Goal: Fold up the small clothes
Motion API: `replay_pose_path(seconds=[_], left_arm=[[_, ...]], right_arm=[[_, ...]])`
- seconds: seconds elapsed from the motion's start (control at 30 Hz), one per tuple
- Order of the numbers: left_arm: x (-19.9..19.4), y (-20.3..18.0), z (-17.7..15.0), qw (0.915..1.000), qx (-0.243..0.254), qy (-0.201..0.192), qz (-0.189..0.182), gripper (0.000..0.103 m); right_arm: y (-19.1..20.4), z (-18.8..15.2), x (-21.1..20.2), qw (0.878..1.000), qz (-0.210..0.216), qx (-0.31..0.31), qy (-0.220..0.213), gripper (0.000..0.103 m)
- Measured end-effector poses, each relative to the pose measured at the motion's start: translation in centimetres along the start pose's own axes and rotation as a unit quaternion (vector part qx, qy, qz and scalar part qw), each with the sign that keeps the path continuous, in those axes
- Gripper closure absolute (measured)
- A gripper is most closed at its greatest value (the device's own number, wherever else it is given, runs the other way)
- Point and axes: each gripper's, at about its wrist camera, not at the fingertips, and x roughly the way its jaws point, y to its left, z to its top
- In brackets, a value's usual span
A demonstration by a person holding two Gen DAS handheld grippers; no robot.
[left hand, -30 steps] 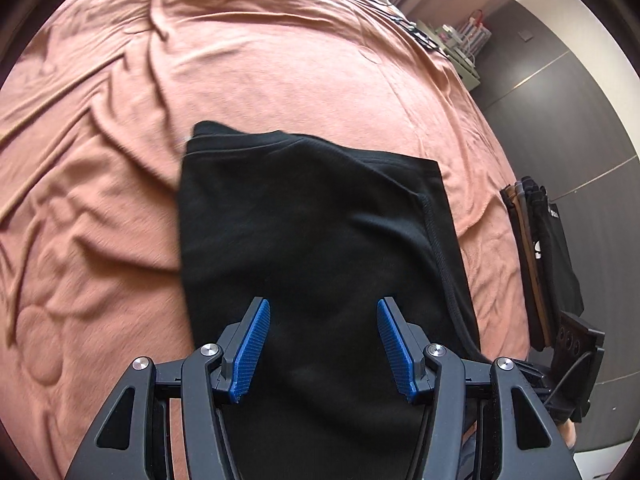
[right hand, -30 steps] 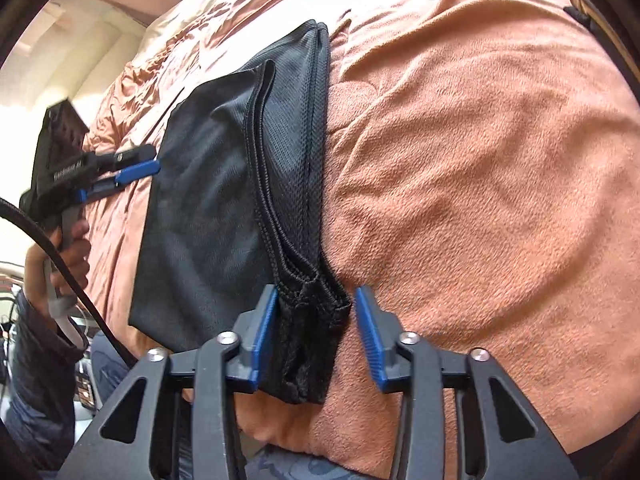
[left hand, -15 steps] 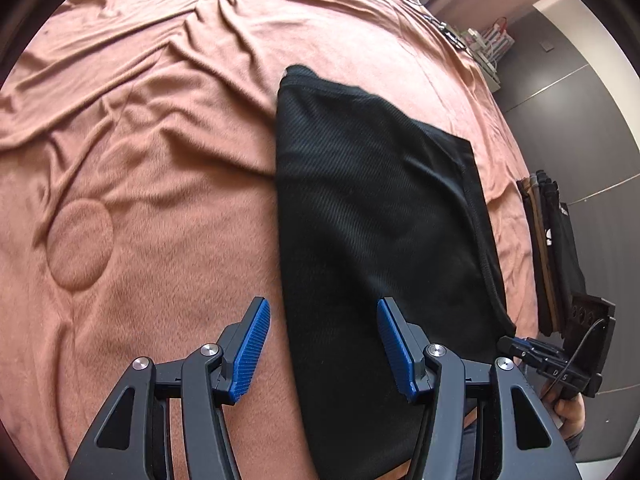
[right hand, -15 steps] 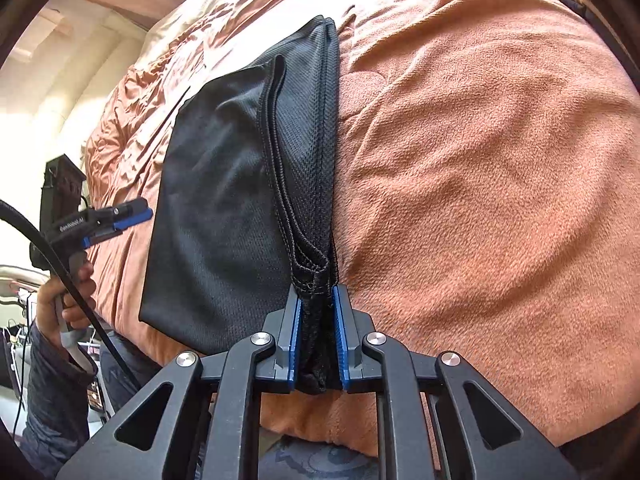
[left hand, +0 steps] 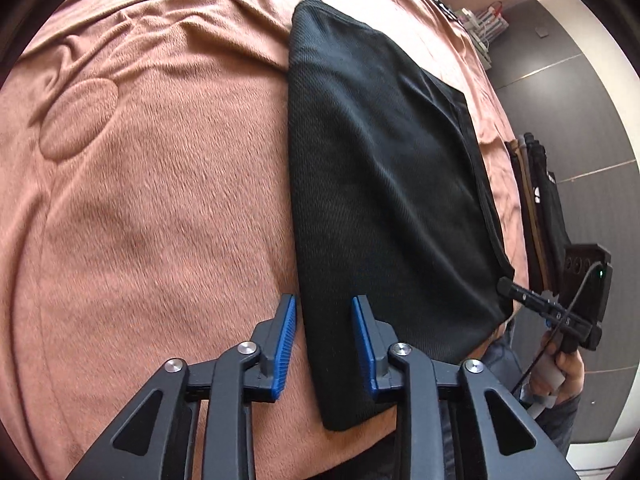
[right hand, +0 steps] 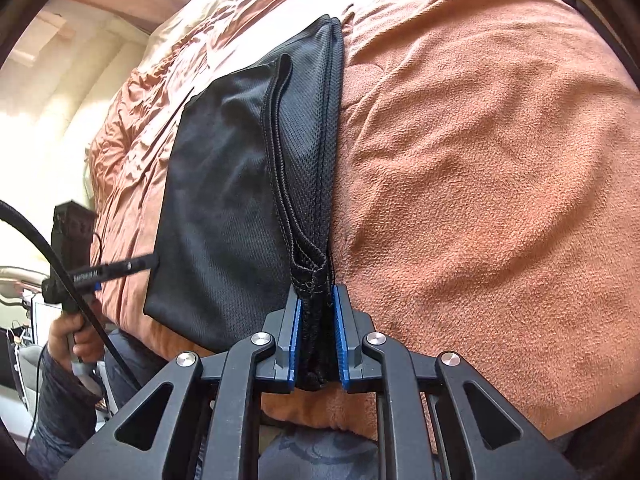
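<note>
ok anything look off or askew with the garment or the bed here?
Nothing stands out. The black garment lies flat and folded on the brown blanket, edges fairly straight. The right tool is clamped on its near seam corner; the left tool is open around the opposite near edge. The blanket has ordinary wrinkles only.

The garment (left hand: 384,184) lies on the bed (left hand: 160,200) at its near edge; a clothes stack (left hand: 536,208) sits right of it.

A soft, wrinkly pink-brown blanket (left hand: 160,184) across the bed, a dark grey wall (left hand: 592,120) beside it
</note>
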Motion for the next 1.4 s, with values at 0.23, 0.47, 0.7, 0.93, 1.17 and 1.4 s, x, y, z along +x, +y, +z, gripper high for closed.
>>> replay_pose_path(seconds=[0.23, 0.47, 0.7, 0.93, 1.17, 1.4], left_arm=[[-0.3, -0.9, -1.2, 0.9996, 0.015, -0.013, 0.022, 0.096], [-2.4, -0.9, -1.2, 0.999, 0.037, -0.011, 0.023, 0.097], [-2.8, -0.7, 0.0, 0.9984, 0.035, -0.02, 0.039, 0.083], [-2.4, -0.3, 2.6, 0.9986, 0.022, -0.04, 0.025, 0.061], [-1.7, 0.5, 5.6, 0.9984, 0.002, -0.055, 0.008, 0.061], [-0.9, 0.7, 8.1, 0.9974, -0.001, -0.071, 0.0, 0.061]], right_arm=[[0.0, -0.2, -0.2, 1.0, -0.002, 0.002, 0.0, 0.092], [1.2, -0.9, -0.8, 1.0, 0.015, -0.009, 0.014, 0.092], [1.3, -0.2, -0.5, 1.0, 0.019, -0.014, 0.008, 0.082], [0.4, 0.9, -0.4, 0.999, 0.032, -0.005, -0.021, 0.037], [-1.4, 3.2, 1.7, 0.997, 0.069, 0.018, -0.028, 0.037], [-2.6, 5.4, 3.6, 0.995, 0.095, 0.021, -0.025, 0.044]])
